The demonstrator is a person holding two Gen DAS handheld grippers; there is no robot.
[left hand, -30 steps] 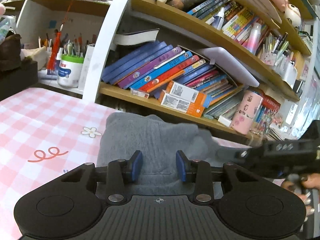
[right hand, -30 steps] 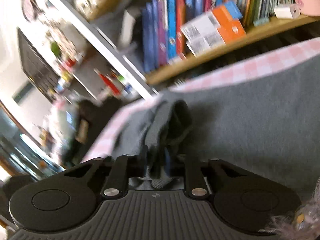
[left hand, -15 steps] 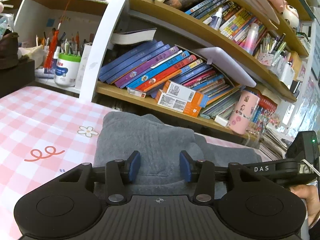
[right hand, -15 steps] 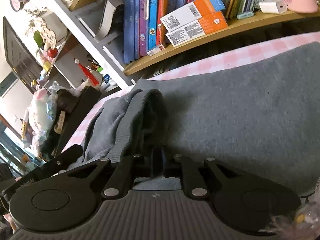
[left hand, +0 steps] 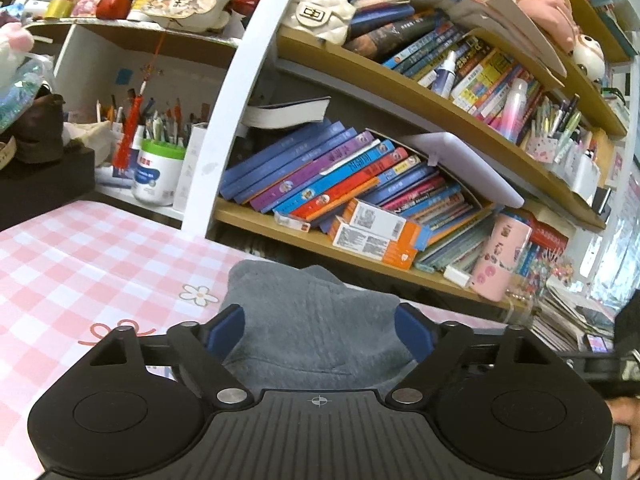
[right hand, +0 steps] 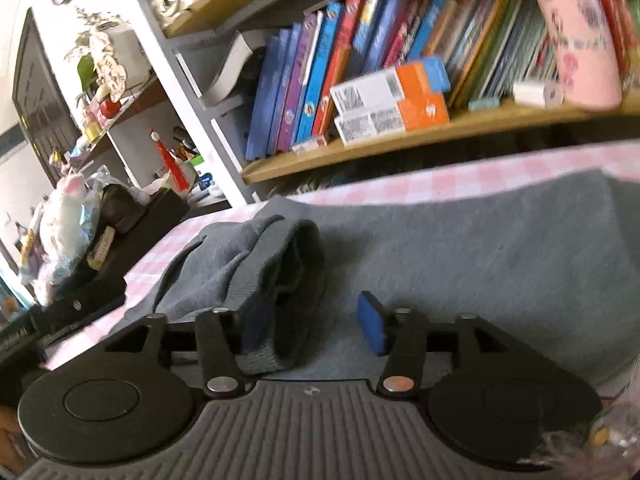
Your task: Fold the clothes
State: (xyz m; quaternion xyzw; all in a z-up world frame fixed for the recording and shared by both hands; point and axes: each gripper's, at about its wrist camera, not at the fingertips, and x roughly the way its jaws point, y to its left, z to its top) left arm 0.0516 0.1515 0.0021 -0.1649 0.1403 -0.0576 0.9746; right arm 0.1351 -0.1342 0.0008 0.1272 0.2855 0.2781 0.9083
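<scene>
While both grippers are held low over the pink checked tablecloth (left hand: 72, 256), the grey garment (left hand: 316, 328) is seen lying flat on it, directly ahead of the tools and in front of the bookshelf (left hand: 360, 240). Between the blue pads of the left gripper (left hand: 319, 327) a folded, rounded end of the garment is framed; the jaws are opening and stand spread wide, and no cloth is pinched by them. The jaws of the right gripper (right hand: 316, 330) are likewise opening: a bunched, ribbed fold of the garment (right hand: 276, 280) is draped against its left pad (right hand: 253, 330), while the right pad stands clear of the cloth, so nothing is clamped. Beyond that fold, a broad smooth panel of the same fabric is spread across the table toward the shelf edge. The material is shown as thick, fleecy and uniformly grey, with a knitted band along the bunched edge.
</scene>
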